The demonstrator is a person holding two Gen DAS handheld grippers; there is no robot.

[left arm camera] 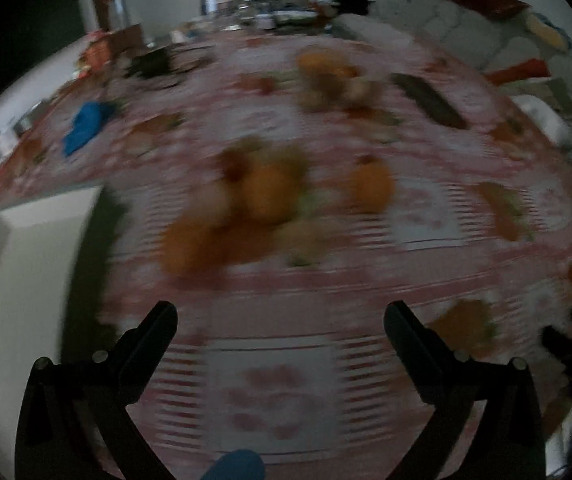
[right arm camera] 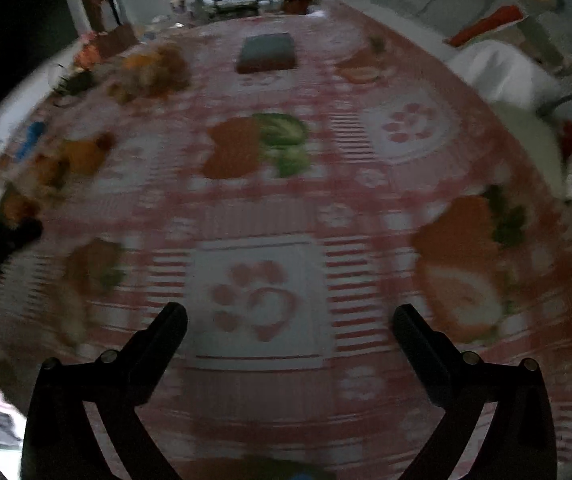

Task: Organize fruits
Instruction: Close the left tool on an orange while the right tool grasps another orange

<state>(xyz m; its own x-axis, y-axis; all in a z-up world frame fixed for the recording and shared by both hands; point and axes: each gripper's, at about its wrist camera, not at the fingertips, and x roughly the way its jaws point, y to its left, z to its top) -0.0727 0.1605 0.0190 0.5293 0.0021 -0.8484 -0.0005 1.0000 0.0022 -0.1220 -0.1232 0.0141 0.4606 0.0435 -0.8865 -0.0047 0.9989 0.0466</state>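
Fingers spread wide on both tools, nothing held: left gripper (left arm camera: 279, 322) and right gripper (right arm camera: 290, 322) hang above patterned tablecloth (left arm camera: 426, 288). Orange fruit cluster (left arm camera: 241, 212) lies ahead of left gripper; lone orange fruit (left arm camera: 370, 186) just right of cluster; second fruit pile (left arm camera: 334, 80) beyond cluster; white container (left arm camera: 29, 264) left of cluster, likely sorting bin. Blue cloth (left arm camera: 85, 126) beyond container. Both views blurred; exact fruit types unclear.
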